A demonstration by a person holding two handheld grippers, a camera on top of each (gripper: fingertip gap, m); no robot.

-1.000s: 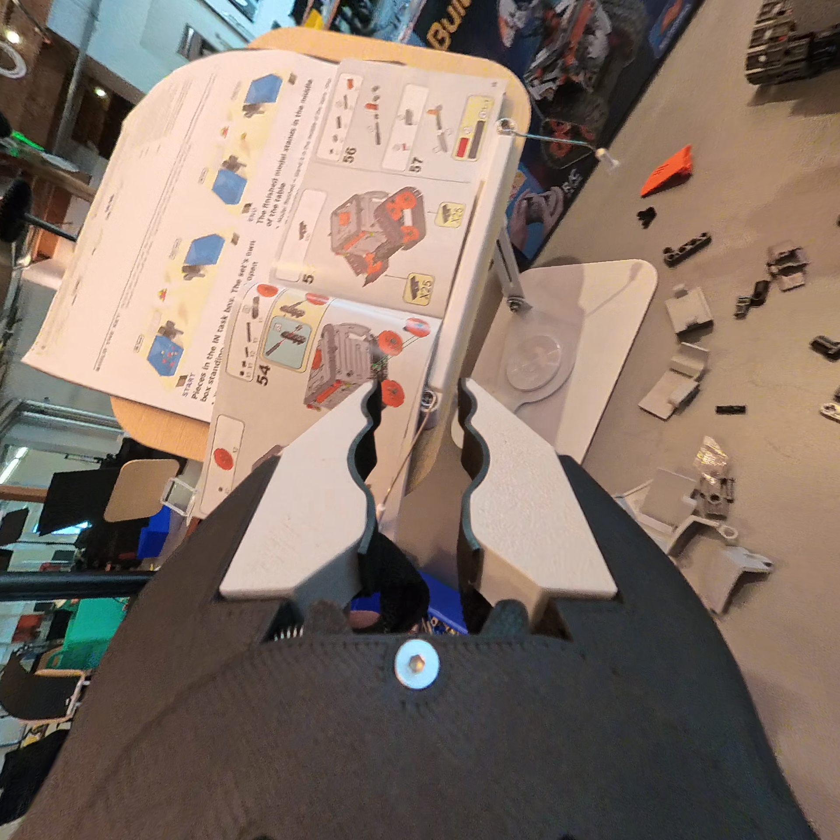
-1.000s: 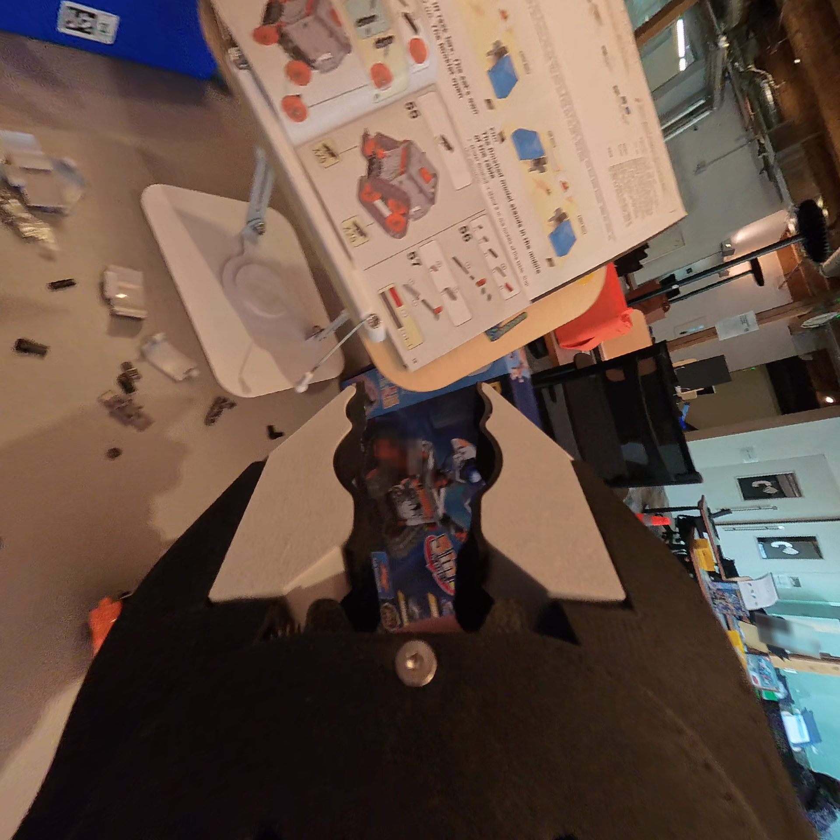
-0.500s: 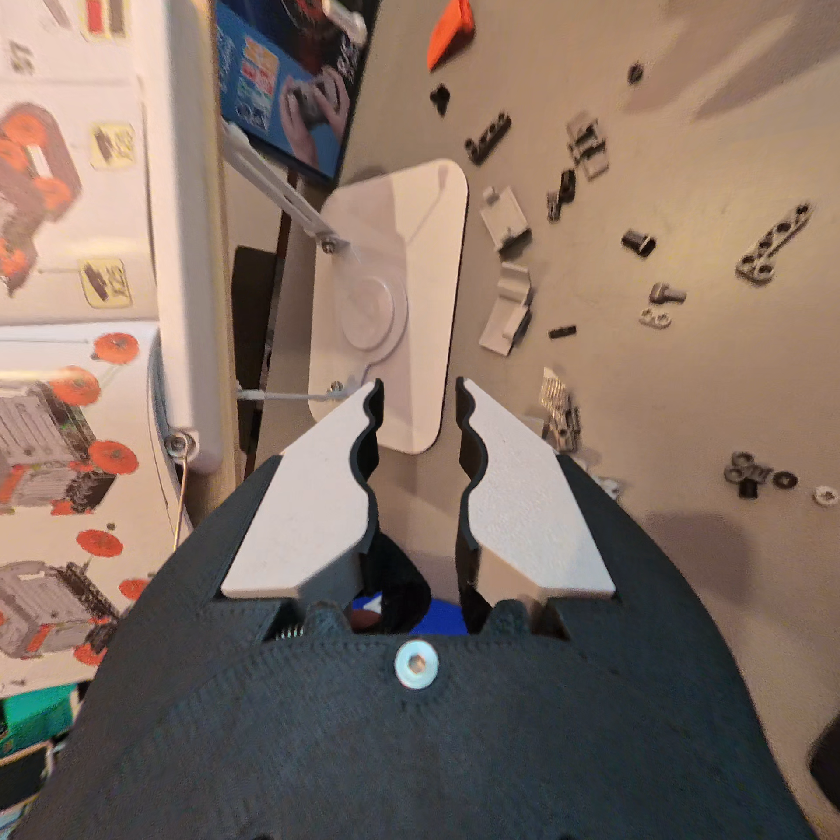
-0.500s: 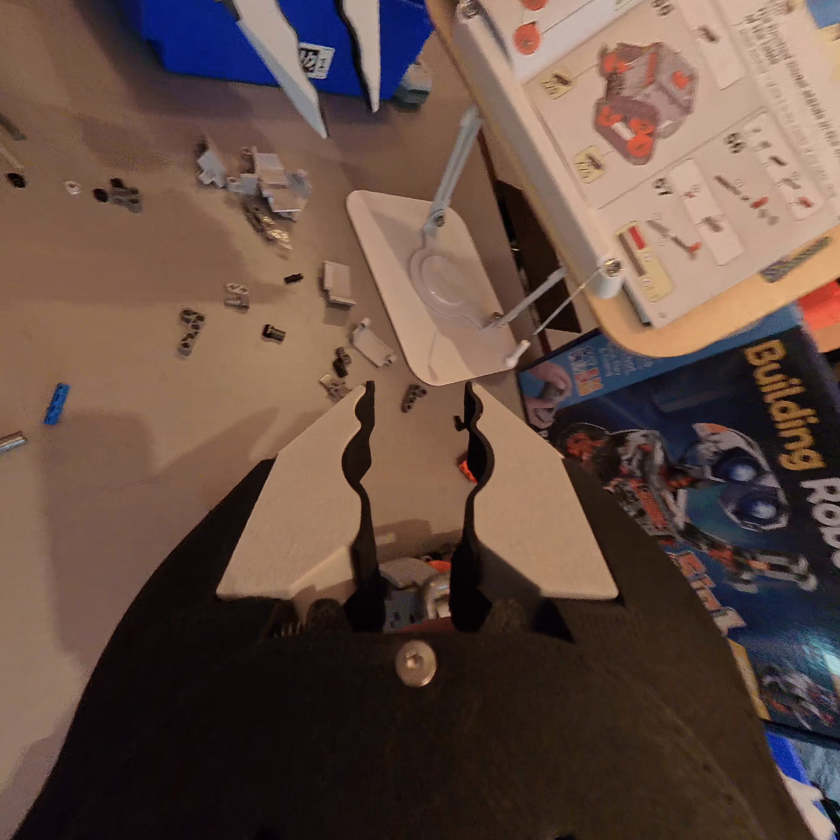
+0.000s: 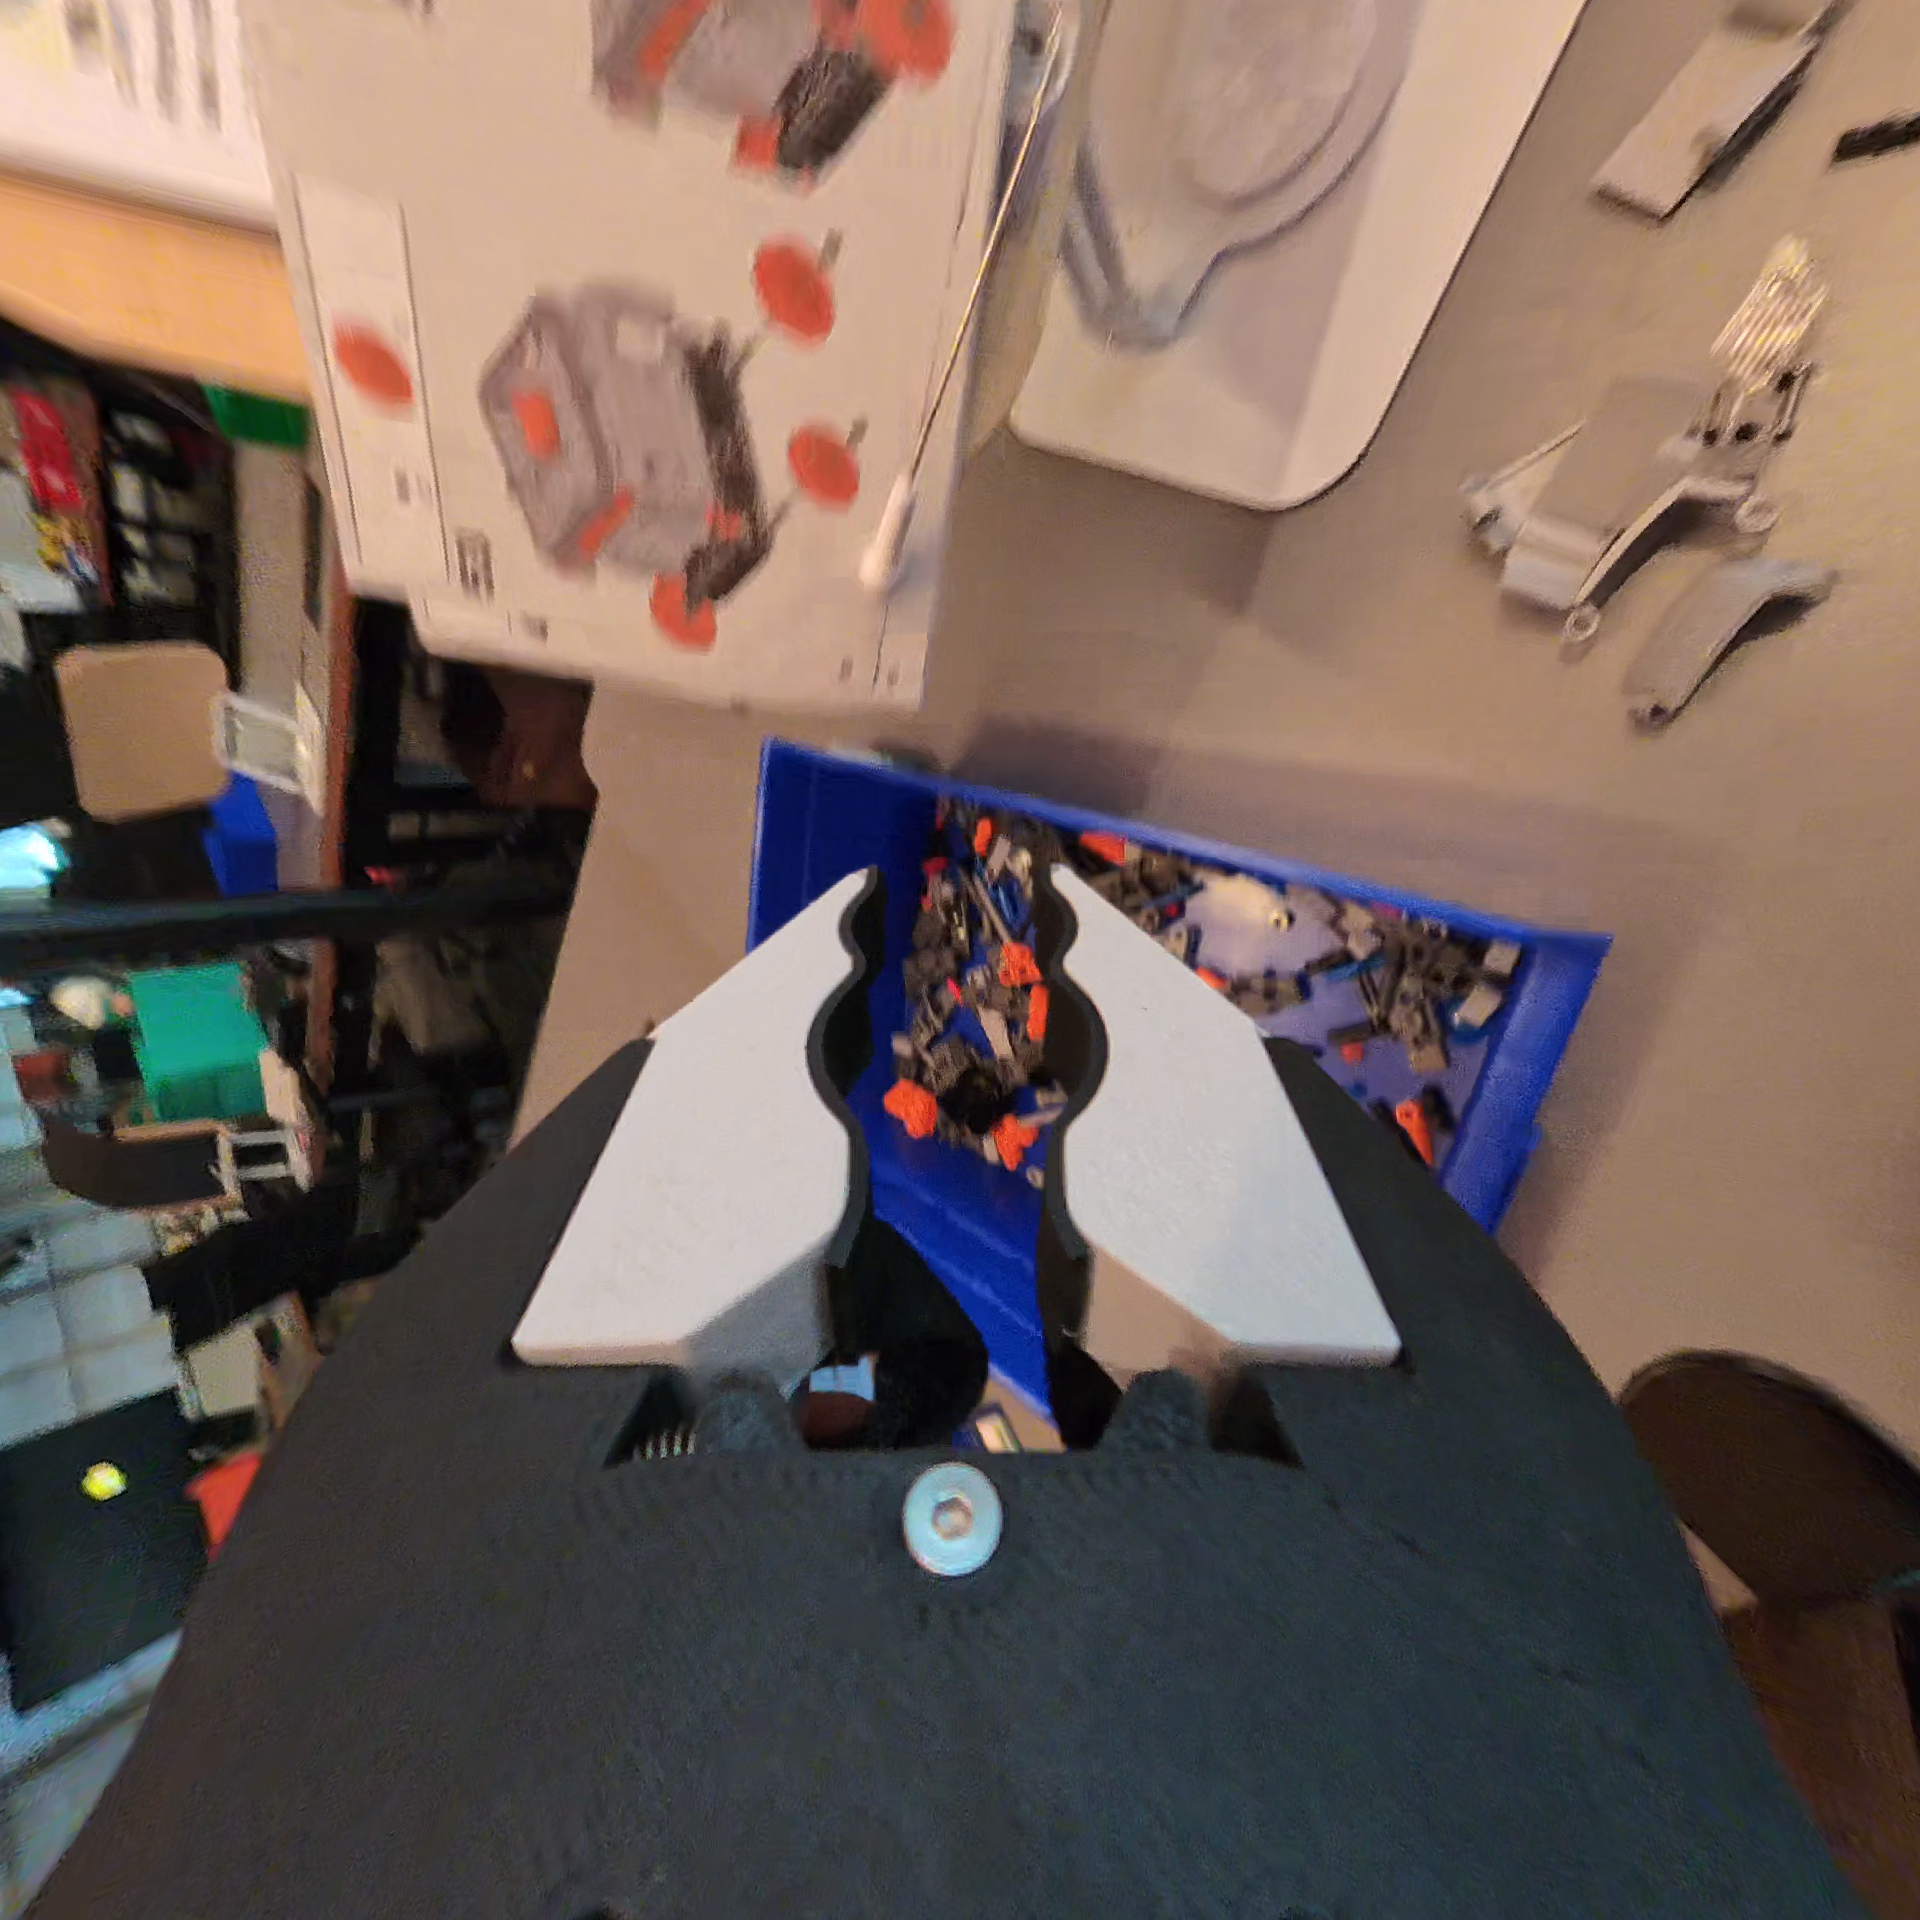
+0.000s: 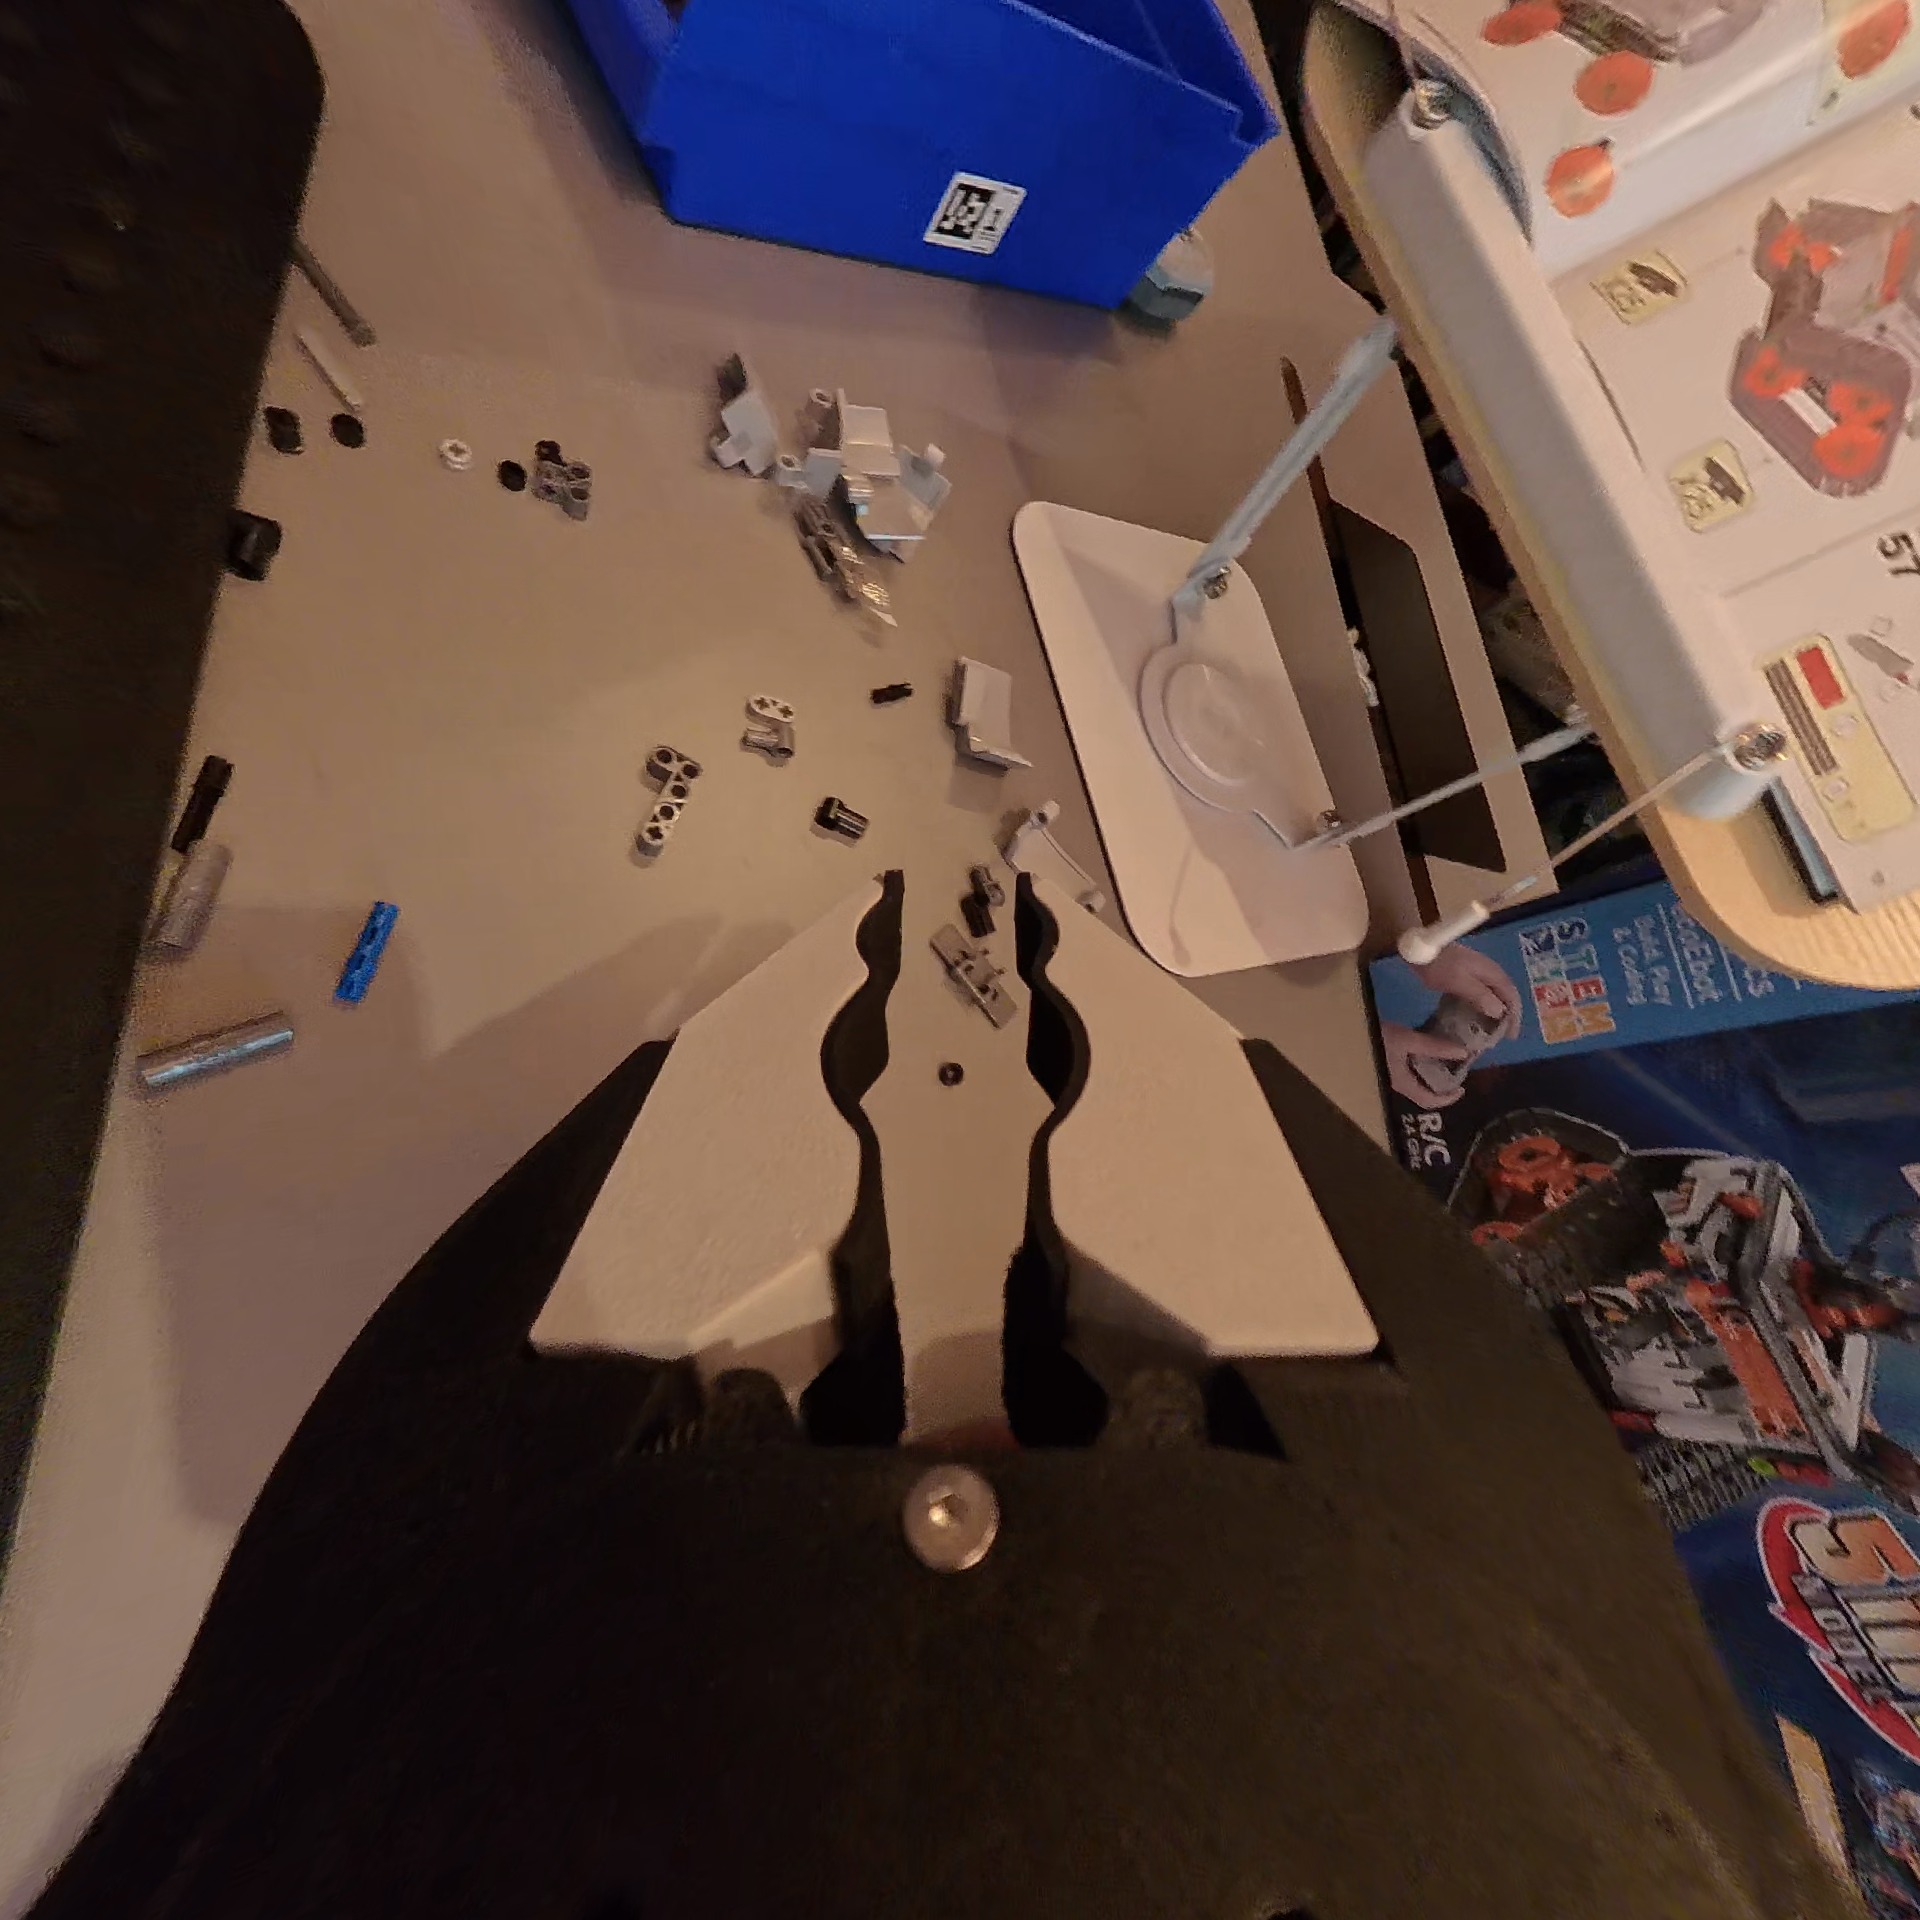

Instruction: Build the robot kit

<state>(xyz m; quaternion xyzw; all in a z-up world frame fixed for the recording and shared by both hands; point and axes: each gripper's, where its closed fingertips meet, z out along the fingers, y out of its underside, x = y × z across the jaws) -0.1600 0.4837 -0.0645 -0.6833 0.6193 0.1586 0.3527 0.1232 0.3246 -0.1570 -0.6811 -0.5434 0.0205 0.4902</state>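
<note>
My left gripper (image 5: 961,883) is open and empty, held above a blue bin (image 5: 1538,1049) filled with small black, grey, orange and blue building pieces (image 5: 977,1049). My right gripper (image 6: 958,883) is open and empty over the grey table (image 6: 499,1049), with a small grey connector piece (image 6: 971,974) and a tiny black ring (image 6: 948,1073) between its fingers on the table. The blue bin (image 6: 935,114) stands at the top of the right wrist view.
A white stand base (image 6: 1195,748) carries a wooden board with an open instruction booklet (image 6: 1766,312); the booklet also shows in the left wrist view (image 5: 623,343). Loose grey and black pieces (image 6: 852,478) lie scattered. A printed toy box (image 6: 1683,1299) lies at right. There is about 35 cm between the tips of the two grippers.
Both grippers swung down from the instruction booklet. The left one turned to the blue bin; the right one now points at the loose pieces on the table. Both stayed open.
</note>
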